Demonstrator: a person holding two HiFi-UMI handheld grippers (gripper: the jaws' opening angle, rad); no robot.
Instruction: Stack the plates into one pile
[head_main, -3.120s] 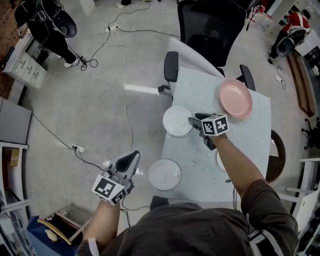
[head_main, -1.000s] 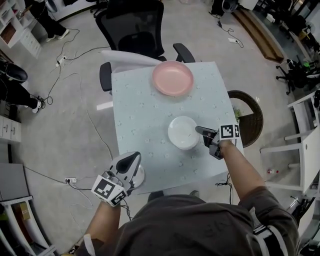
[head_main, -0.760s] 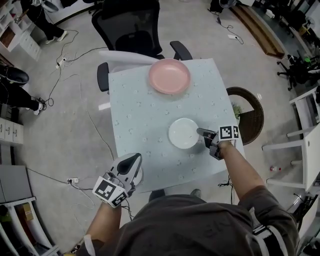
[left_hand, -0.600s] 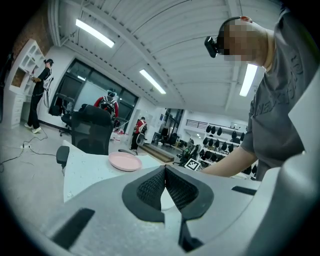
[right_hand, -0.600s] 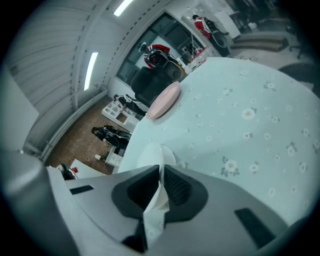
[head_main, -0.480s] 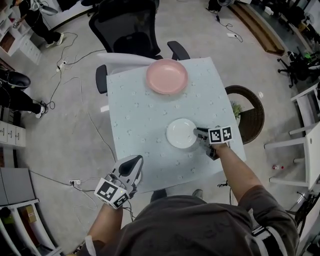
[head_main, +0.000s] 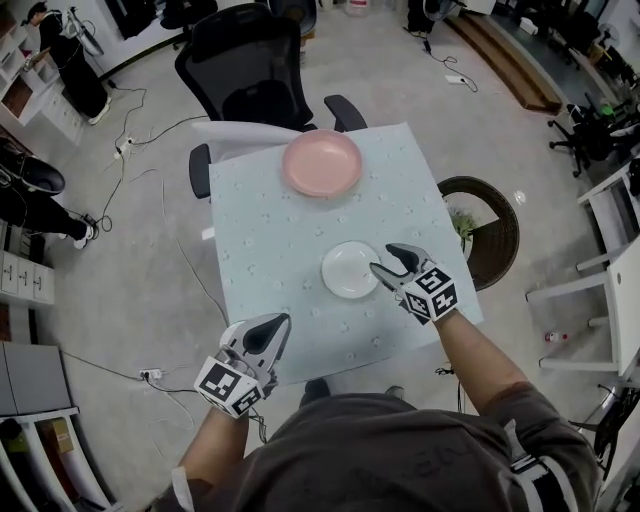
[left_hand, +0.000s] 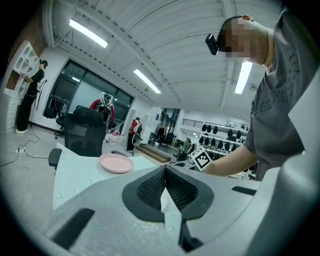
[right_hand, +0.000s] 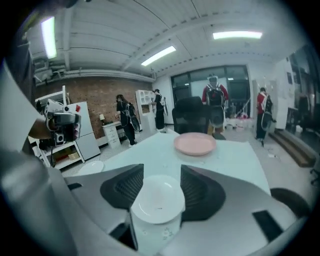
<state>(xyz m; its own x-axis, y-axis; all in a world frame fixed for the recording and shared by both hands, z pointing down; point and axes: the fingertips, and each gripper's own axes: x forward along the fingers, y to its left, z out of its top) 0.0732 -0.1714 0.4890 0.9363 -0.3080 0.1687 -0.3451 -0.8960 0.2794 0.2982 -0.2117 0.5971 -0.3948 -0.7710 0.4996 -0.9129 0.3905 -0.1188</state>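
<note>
Looking down in the head view: one pink plate (head_main: 321, 164) at the table's (head_main: 262, 235) far edge, one white plate (head_main: 350, 270) mid-table, and two tools. The right tool (head_main: 384, 258) is just beside the white plate with its jaws spread wide and off it. Half a second ago they pinched its rim, so they've just been opening. The left tool (head_main: 280, 322) hangs over the near-left corner.

Left gripper view: jaws pressed together, nothing in them.

Right gripper view: jaws wide, the white plate lying between them untouched, plus a second white plate (right_hand: 91, 167) far left.
</note>
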